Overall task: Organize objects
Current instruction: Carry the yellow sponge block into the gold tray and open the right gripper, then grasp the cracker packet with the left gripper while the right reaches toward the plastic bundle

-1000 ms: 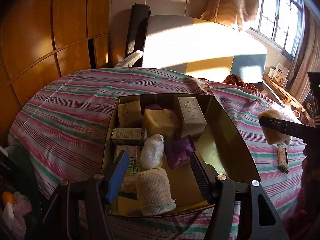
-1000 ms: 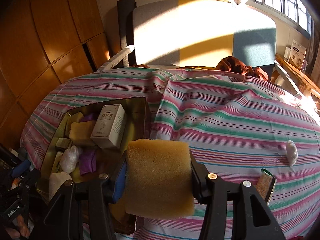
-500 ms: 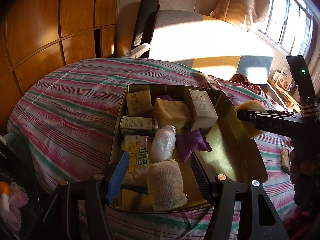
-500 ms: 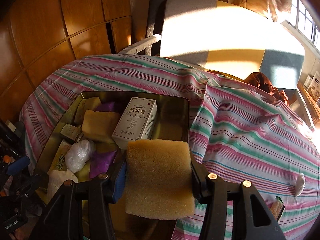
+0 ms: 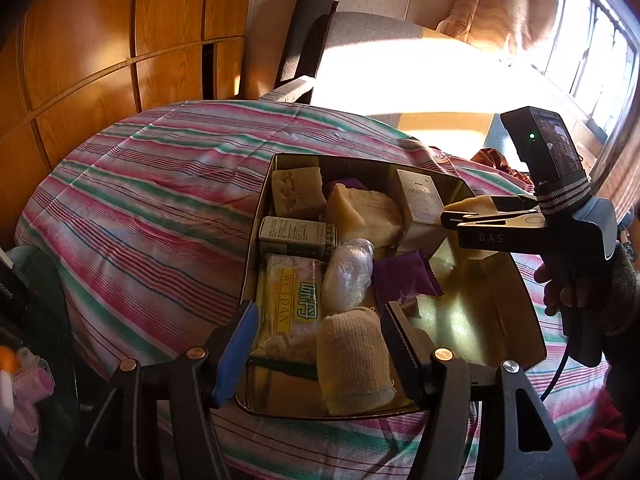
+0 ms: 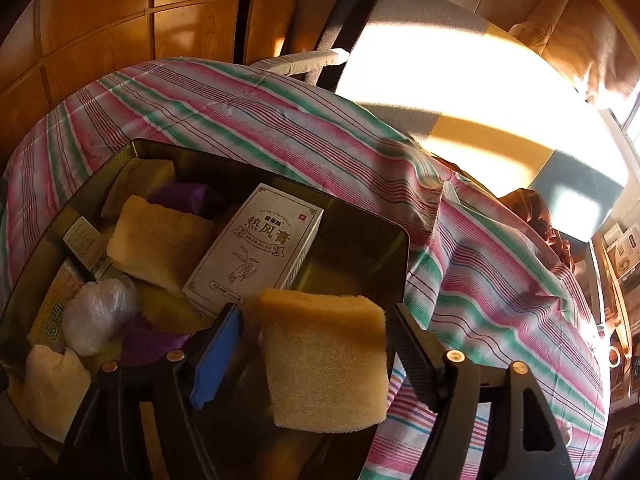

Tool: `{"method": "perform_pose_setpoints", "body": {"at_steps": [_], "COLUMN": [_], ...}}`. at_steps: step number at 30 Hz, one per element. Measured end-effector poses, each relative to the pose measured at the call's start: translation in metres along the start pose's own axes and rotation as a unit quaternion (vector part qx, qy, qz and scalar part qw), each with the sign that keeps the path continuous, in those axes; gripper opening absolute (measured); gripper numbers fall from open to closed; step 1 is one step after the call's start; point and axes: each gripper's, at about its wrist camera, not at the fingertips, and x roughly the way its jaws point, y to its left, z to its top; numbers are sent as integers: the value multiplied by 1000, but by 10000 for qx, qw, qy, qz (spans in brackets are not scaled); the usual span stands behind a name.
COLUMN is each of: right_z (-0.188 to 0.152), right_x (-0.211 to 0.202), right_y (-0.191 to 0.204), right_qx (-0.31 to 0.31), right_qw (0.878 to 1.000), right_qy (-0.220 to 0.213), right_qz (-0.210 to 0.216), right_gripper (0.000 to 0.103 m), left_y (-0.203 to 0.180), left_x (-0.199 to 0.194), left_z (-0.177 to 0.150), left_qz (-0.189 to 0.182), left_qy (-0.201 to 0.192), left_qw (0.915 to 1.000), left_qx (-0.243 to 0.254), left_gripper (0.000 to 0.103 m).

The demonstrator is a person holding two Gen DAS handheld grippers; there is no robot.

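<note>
right gripper: jaws just opening, letting go of sponge | sponge hanging over tin, bare right-hand floor directly below | left gripper: gaping empty, hovering at tin's near edge

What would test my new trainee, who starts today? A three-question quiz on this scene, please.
1. What is between the right claw's jaws? A) sponge B) bottle C) spoon
2. True or false: the right claw's pads press on the sponge.
3. Fill in: the white box lies inside the ____.
Key: 1 A. 2 False: the jaws have just been opening, and the sponge is between them with a gap on each side. 3 tin.
</note>
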Motion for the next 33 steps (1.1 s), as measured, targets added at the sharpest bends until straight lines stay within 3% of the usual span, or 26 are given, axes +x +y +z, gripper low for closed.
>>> {"method": "perform_pose_setpoints", "body": {"at_steps": [6,18,33], "right_z": [-15,-60,-116], "right_x": [-20,-73,-113], "right_y": [-6,-2,-32], "right_qx": [308,1064,1419], "right_qw": [9991,9928,9875], "right_qy": [-244,-525,-667], "right_qz": [166,189,-159], "right_gripper": [84,84,84], "left_y": [-1,-12,-38], "left_x": [0,-19,-39], "left_z": [0,-3,-8], "left_qz": [8,112,93], "left_qy": [1,-238,-430], "left_qw": [10000,9996,9976], "left_qx": [-30,125,534], "left_gripper": [64,68,73]}}
